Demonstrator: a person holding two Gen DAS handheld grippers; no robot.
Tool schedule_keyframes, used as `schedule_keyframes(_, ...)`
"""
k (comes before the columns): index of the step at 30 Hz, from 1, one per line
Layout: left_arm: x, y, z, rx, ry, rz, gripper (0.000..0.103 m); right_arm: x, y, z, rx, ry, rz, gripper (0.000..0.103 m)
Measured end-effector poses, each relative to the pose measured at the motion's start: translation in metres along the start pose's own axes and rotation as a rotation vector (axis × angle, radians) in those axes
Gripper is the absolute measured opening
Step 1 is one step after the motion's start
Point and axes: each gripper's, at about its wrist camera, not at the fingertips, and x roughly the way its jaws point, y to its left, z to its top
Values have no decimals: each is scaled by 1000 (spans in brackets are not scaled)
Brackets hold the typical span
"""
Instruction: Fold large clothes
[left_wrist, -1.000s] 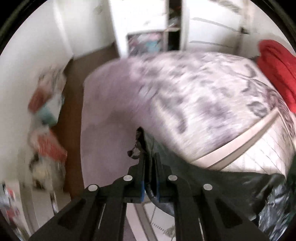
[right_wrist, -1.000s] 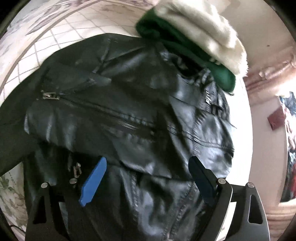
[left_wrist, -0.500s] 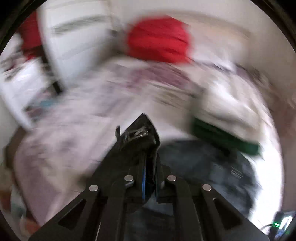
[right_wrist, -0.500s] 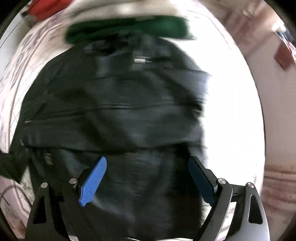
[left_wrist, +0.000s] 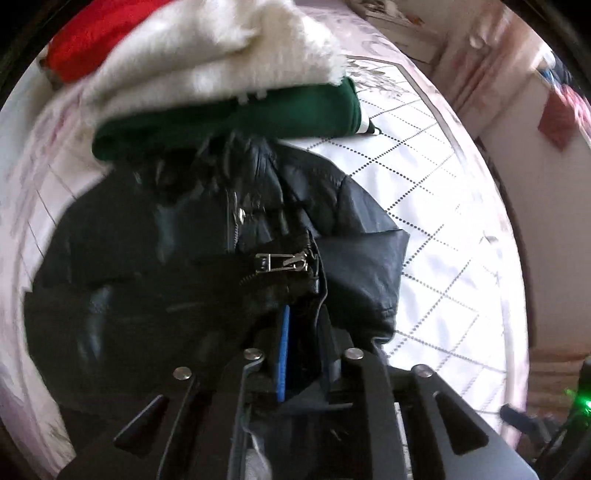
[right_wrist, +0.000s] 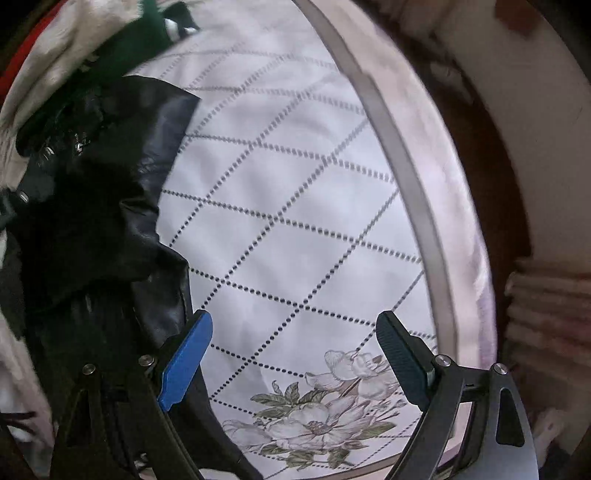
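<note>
Two pairs of tongs hang over the bed (right_wrist: 295, 184), both pointing down at it. The left tongs (left_wrist: 304, 343) have just been easing apart: only a narrow gap shows between the blue pad (left_wrist: 283, 354) and the dark one, and a fold of the black leather jacket (left_wrist: 147, 277) sits in that gap, its silver zipper pull (left_wrist: 282, 262) lying just past the tips (whether the pads still pinch the leather I cannot tell, the fold hides the contact). The jacket spreads out from those tongs to the left and away, bunched in a dark heap on the quilted bedspread. Its far edge runs under a folded green garment (left_wrist: 258, 110), and on top of that lies a fluffy white one (left_wrist: 207, 55); something red (left_wrist: 96, 40) shows behind them at the far left.

The right tongs (right_wrist: 291, 354) stand wide apart with nothing between them but bare bedspread, its dotted diamond lines and a printed flower (right_wrist: 314, 417) showing between the tips. From that side the jacket (right_wrist: 92, 221) lies to the left, its near edge running just behind the blue left pad (right_wrist: 184, 362), well apart from the dark right one.
</note>
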Motion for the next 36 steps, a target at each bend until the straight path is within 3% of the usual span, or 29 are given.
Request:
schedule_keyframes(1, -2, 6, -1, -26, -9, -33, 25, 1, -6, 1, 16, 4, 22, 92)
schedule_keyframes(3, -16, 22, -4, -98, -41, -70, 60, 1, -19, 5, 54, 17, 75, 92)
schedule_keyframes(4, -25, 34, -4, -138, -56, -82, 90, 1, -26, 8, 79, 24, 108, 92)
schedule_keyframes(5, -35, 52, -4, -204, -68, -102, 100, 1, -31, 11, 95, 27, 137, 92)
schedule_keyframes(8, -47, 115, -12, -436, -48, -172, 100, 4, -35, 28, 118, 37, 253, 92)
schedule_keyframes(10, -49, 156, -23, -560, -53, -156, 100, 6, -24, 47, 95, 27, 335, 92)
schedule_keyframes(13, -37, 215, -51, -701, -23, -2, 100, 14, 15, 79, 7, 11, 426, 92)
schedule_keyframes(15, -19, 246, -71, -761, 31, 106, 100, 28, 47, 101, -50, 19, 428, 97)
schedule_keyframes(18, 3, 279, -94, -823, 76, 163, 100, 71, 77, 129, -43, 109, 379, 100)
schedule_keyframes(19, 9, 285, -98, -826, 80, 150, 100, 74, 81, 133, -31, 108, 354, 100)
schedule_keyframes(21, 15, 291, -99, -808, 72, 132, 102, 65, 92, 130, -43, 45, 343, 92)
schedule_keyframes(22, 17, 292, -96, -779, 70, 139, 102, 63, 97, 126, -52, 48, 356, 56)
schedule_keyframes(23, 18, 290, -92, -743, 69, 152, 102, 63, 101, 121, -37, 63, 361, 36)
schedule_keyframes(25, 19, 286, -81, -652, 64, 185, 102, 63, 92, 106, 54, 72, 407, 25)
schedule_keyframes(30, 22, 287, -56, -473, 64, 209, 102, 63, 52, 38, 301, 135, 469, 22)
schedule_keyframes(32, 25, 286, -47, -402, 68, 217, 102, 70, 43, 1, 343, 216, 484, 22)
schedule_keyframes(33, 25, 283, -44, -370, 72, 224, 102, 74, 41, -8, 337, 253, 472, 24)
schedule_keyframes(35, 15, 272, -42, -319, 64, 247, 102, 72, 32, -31, 337, 318, 434, 42)
schedule_keyframes(36, 4, 262, -44, -288, 44, 269, 102, 62, 25, -39, 340, 311, 423, 43)
